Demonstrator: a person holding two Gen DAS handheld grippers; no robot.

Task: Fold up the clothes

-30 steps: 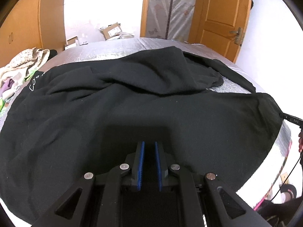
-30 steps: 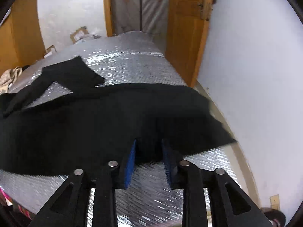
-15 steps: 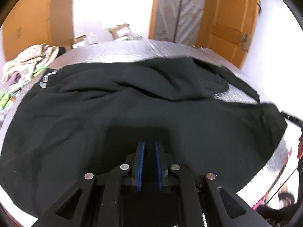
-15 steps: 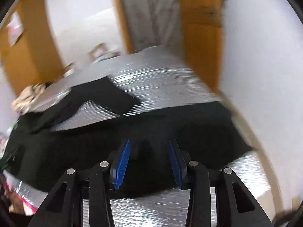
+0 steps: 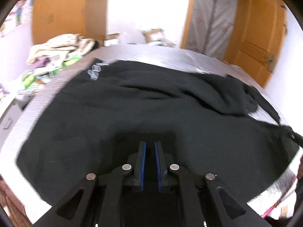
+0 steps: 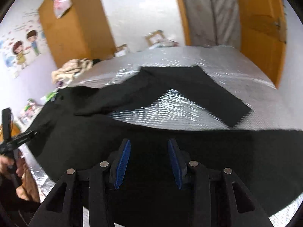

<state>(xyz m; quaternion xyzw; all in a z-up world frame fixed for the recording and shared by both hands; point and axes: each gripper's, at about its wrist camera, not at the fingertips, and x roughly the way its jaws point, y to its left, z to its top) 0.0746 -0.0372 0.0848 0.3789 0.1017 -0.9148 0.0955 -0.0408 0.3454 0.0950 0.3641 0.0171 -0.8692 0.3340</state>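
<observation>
Both views have swung left across the black sweatshirt [image 5: 132, 117] since a second ago: left claw [image 5: 149, 160] closing, nearly shut, apparently empty, right claw [image 6: 149, 160] open, so folding isn't starting yet.

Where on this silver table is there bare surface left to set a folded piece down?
Bare table lies beyond the black garment, toward the orange door, and in the wedge between its sleeve and body. The near half is covered by cloth. The far left corner is crowded by a clothes pile.
</observation>
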